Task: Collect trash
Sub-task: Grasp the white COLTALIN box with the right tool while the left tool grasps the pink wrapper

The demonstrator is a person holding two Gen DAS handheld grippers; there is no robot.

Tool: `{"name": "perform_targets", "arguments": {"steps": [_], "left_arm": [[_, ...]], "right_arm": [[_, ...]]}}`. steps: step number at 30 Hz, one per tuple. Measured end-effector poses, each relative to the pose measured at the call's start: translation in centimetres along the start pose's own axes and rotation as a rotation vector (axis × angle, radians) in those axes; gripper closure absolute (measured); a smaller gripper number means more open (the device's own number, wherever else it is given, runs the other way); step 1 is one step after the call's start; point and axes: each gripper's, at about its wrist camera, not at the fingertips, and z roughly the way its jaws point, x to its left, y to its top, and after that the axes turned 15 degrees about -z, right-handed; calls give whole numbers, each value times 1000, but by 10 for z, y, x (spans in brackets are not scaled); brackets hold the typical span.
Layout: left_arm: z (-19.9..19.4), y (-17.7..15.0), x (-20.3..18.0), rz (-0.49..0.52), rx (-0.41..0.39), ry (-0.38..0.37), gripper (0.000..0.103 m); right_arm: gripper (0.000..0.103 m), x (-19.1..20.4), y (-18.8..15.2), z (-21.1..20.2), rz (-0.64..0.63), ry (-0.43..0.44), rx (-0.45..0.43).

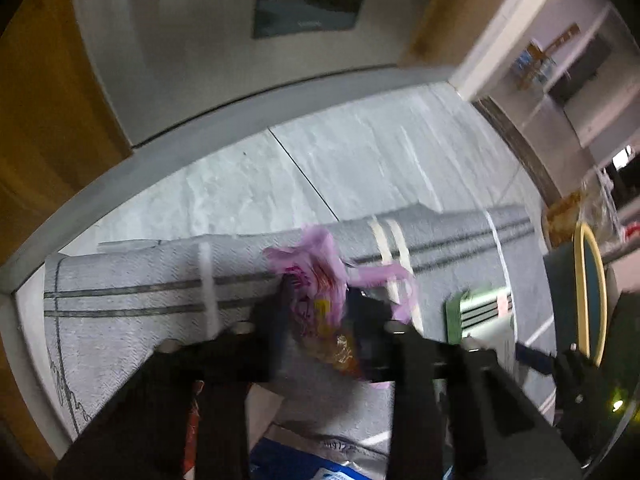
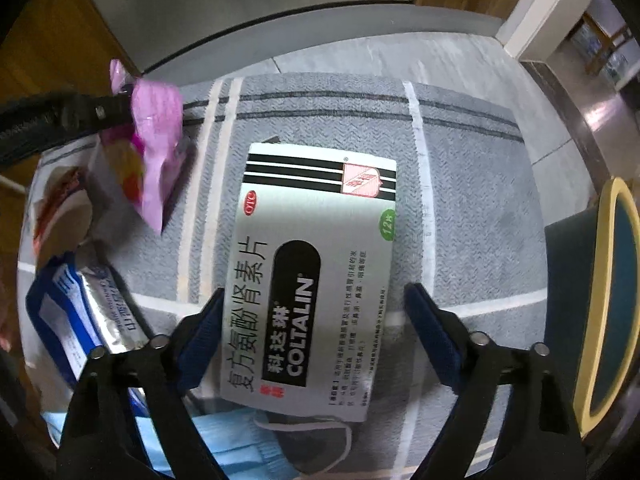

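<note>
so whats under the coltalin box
The Coltalin box lies on the grey striped rug; its near edge overlaps a blue face mask. Anything else beneath is hidden.

Each hand-held gripper (image 2: 314, 320) is black, with blue finger pads (image 2: 430, 328) and silver screws (image 2: 478, 337).

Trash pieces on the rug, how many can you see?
5, maybe more hidden. Pink wrapper pinched in the left gripper, above the rug. Medicine box lies between the open right gripper fingers. Blue packet and brown packet far left. Mask bottom.
</note>
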Motion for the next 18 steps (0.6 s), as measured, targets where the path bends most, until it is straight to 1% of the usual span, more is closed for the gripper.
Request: {"name": "perform_targets", "arguments": {"steps": [1, 3, 4, 9, 18], "left_arm": [[1, -1, 0, 6, 3, 1, 90], [0, -2, 0, 11, 2, 7, 92], [-1, -2, 0, 14, -1, 10, 96], [-12, -3, -3, 21, -30, 4, 99], [-44, -8, -22, 95, -116, -19, 99]], "right_arm": [[29, 1, 1, -2, 3, 0, -5], [29, -2, 0, -1, 13, 15, 4], [29, -3, 0, -2, 15, 20, 3], [30, -14, 1, -6, 52, 47, -8], [30, -21, 3, -39, 37, -7, -114]]}}
